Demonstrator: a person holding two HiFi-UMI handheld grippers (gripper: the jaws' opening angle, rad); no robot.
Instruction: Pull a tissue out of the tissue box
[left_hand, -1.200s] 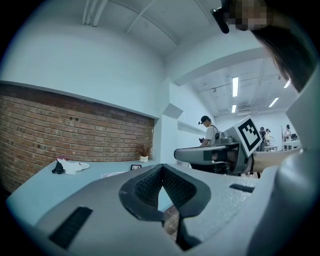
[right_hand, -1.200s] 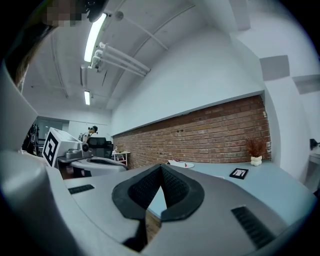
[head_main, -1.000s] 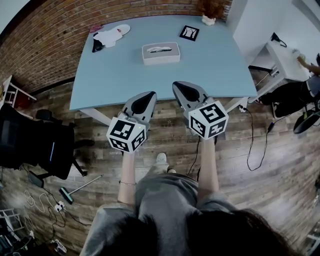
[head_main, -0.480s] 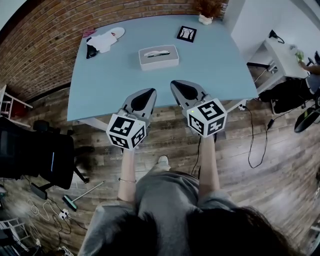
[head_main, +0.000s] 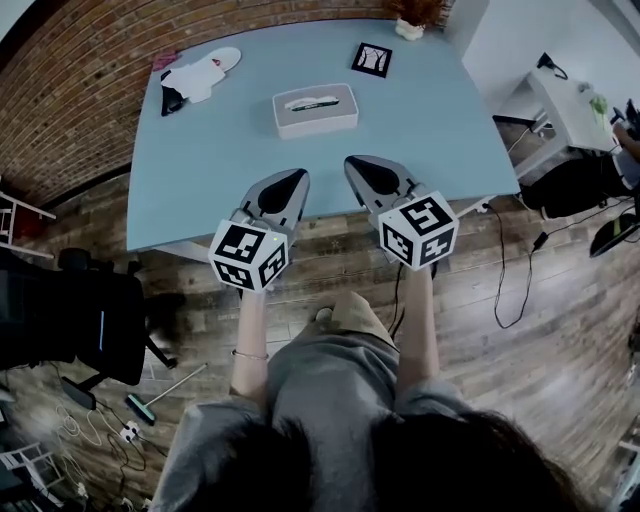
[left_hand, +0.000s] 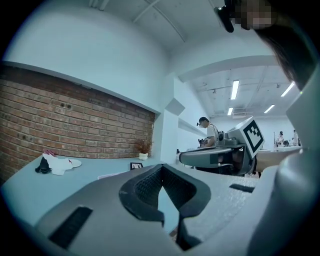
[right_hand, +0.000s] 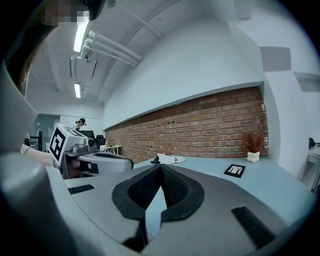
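Two claws hung side by side over the near edge of the blue worktop (head_main: 430, 120). The left claw (head_main: 298, 178) and the right claw (head_main: 353, 163) each had their tips pressed together on nothing. The tissue box (head_main: 315, 110) sat well beyond them, towards the middle of the worktop, untouched.

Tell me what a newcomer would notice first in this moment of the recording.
Two grippers with black-and-white marker cubes dominate the head view: the left gripper and right gripper are held side by side at the near edge of the light blue table, jaws together and empty. Beyond them, near the table's middle, a grey tissue box sits untouched, a tissue showing in its slot.
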